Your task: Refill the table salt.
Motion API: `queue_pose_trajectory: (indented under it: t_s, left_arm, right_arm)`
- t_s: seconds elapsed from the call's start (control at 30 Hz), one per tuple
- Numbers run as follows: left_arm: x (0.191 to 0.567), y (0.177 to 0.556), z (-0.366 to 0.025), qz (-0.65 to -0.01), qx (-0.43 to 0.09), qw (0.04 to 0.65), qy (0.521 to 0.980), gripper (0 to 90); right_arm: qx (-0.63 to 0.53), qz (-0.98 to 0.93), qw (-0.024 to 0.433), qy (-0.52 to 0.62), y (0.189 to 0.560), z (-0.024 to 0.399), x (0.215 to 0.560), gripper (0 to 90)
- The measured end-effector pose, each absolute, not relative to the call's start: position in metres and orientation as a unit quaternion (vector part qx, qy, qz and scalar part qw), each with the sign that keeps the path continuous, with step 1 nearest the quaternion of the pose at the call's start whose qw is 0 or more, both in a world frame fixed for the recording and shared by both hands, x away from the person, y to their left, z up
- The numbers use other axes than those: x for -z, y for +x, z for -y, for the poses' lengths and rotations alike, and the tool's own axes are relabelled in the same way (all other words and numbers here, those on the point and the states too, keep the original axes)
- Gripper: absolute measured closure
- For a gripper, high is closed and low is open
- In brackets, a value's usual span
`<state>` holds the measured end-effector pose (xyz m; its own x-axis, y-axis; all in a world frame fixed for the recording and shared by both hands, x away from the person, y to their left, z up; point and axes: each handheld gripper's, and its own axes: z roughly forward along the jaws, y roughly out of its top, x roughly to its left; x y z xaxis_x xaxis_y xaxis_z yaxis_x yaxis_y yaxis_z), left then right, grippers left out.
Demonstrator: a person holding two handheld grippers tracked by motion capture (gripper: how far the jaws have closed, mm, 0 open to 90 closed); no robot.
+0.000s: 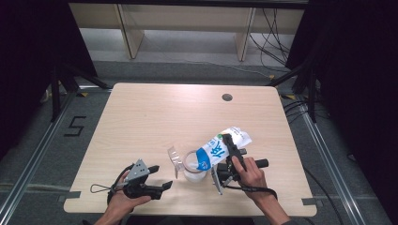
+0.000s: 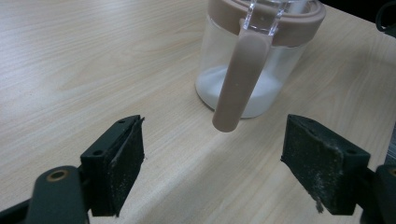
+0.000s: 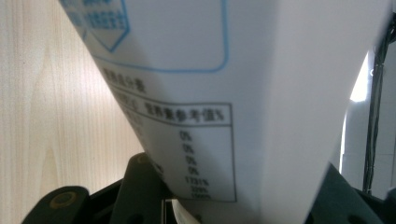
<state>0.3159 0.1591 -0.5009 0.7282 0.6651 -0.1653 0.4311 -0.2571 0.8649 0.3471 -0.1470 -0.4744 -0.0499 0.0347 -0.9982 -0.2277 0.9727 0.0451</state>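
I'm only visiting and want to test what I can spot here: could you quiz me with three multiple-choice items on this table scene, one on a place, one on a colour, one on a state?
1. Where is the bag's lower end?
A. Over the jar's mouth
B. By the table's far edge
C. On the floor

2. What colour is the jar's rim and handle?
A. Bright green
B. Brownish pink
C. Yellow

3. How does the left claw stand?
A. Clamped on the handle
C. Clamped on the bag
B. Open, holding nothing

Answers:
1 A: in the high view the tilted bag, held in the right claw, points down at the jar's opening.
2 B: the left gripper view shows the band and handle in that shade.
3 B: its pads stand wide apart with the handle ahead, untouched.
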Motion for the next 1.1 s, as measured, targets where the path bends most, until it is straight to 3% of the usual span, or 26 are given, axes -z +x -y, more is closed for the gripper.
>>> queue_pose_trajectory:
  t_s: [1.1]
  left_arm:
    - [0.5007, 0.3159, -0.1590, -0.350, -0.118, 0.497, 0.785, 20.2]
  right_arm:
    - [-0.083, -0.718, 0.688, -0.064, 0.3445, 0.1453, 0.4740, 63.1]
